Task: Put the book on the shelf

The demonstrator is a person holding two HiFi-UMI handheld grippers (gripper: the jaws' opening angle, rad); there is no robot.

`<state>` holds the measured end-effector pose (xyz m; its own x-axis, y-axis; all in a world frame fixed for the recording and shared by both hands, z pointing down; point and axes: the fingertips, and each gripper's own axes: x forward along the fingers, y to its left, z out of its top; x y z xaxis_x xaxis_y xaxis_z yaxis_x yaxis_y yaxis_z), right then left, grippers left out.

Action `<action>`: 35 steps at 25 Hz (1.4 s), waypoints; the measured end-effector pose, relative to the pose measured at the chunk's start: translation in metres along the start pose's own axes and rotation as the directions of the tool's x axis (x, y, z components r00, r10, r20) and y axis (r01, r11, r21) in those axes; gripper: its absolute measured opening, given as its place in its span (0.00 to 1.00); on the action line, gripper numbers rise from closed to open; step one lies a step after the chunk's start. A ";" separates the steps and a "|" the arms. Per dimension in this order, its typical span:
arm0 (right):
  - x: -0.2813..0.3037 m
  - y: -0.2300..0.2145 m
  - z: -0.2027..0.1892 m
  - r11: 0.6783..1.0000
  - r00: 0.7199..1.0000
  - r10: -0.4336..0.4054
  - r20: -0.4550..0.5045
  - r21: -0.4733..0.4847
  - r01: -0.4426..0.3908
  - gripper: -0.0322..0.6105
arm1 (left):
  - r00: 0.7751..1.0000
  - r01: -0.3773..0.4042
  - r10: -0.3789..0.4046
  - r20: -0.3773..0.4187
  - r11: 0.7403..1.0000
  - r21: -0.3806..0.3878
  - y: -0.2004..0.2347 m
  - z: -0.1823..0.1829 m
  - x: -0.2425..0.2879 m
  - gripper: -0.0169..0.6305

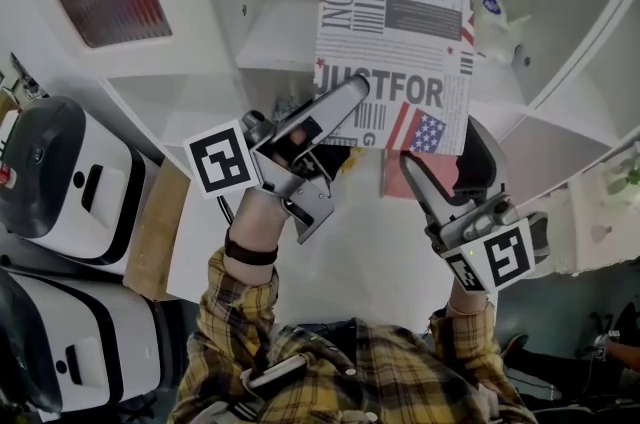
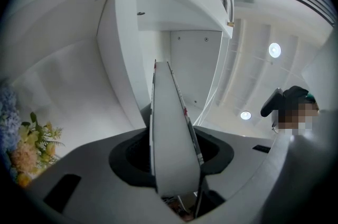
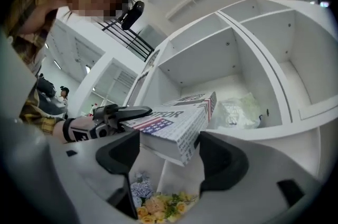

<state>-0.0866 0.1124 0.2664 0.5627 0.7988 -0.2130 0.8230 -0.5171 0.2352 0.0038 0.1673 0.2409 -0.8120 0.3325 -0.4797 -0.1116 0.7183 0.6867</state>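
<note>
Left gripper (image 1: 338, 112) clamps the book (image 1: 395, 32); right gripper (image 1: 445, 147) gapes wide around its near corner.

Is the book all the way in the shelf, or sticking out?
Sticking out. The book's far end is in the shelf, but the near end hangs past the front edge, clamped in the left gripper.
</note>
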 end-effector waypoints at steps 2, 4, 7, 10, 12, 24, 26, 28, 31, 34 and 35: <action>0.002 0.000 0.001 1.000 1.000 -0.029 0.007 -0.009 0.030 0.58 | 1.000 0.013 -0.013 0.000 1.000 -0.001 -0.002 -0.001 0.000 0.32; 0.001 0.000 0.003 0.998 0.998 -0.057 0.023 -0.002 0.057 0.58 | 1.000 0.030 -0.030 -0.004 1.000 -0.004 -0.005 -0.002 0.000 0.33; -0.002 0.001 0.009 0.996 0.995 -0.088 0.053 0.019 0.087 0.58 | 0.998 0.065 -0.065 -0.002 0.998 0.004 -0.014 -0.003 -0.002 0.40; -0.005 0.002 0.015 0.994 0.992 -0.109 0.070 0.029 0.107 0.58 | 0.997 0.071 -0.071 0.000 0.996 0.052 -0.023 -0.006 -0.005 0.46; -0.007 0.002 0.019 0.992 0.989 -0.126 0.081 0.037 0.124 0.58 | 0.998 0.062 -0.061 -0.011 0.993 0.097 -0.028 -0.010 -0.008 0.49; 0.018 -0.014 0.040 0.987 0.982 -0.156 0.108 0.041 0.153 0.58 | 0.993 -0.042 0.077 -0.086 0.936 0.348 -0.019 -0.030 -0.004 0.53; 0.027 -0.020 0.039 0.989 0.984 -0.149 0.094 0.032 0.146 0.58 | 0.992 -0.096 0.121 -0.046 0.924 0.370 -0.009 -0.021 0.000 0.52; 0.037 -0.026 0.038 0.989 0.985 -0.151 0.083 0.018 0.150 0.58 | 0.987 -0.150 0.163 0.002 0.901 0.407 0.000 -0.010 0.005 0.43; 0.046 -0.033 0.038 0.984 0.982 -0.173 0.077 -0.032 0.176 0.58 | 0.982 -0.183 0.180 0.049 0.879 0.441 0.008 -0.002 0.010 0.41; 0.046 -0.032 0.038 0.977 0.978 -0.191 0.088 -0.075 0.198 0.58 | 0.982 -0.189 0.168 0.086 0.864 0.466 0.009 -0.003 0.007 0.40; 0.046 -0.031 0.038 0.976 0.976 -0.194 0.093 -0.082 0.202 0.58 | 0.982 -0.189 0.163 0.097 0.860 0.473 0.008 -0.004 0.006 0.39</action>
<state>-0.0835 0.1535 0.2132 0.3968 0.8517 -0.3422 0.9105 -0.3181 0.2640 -0.0039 0.1730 0.2456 -0.7601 0.5023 -0.4123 0.3287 0.8445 0.4229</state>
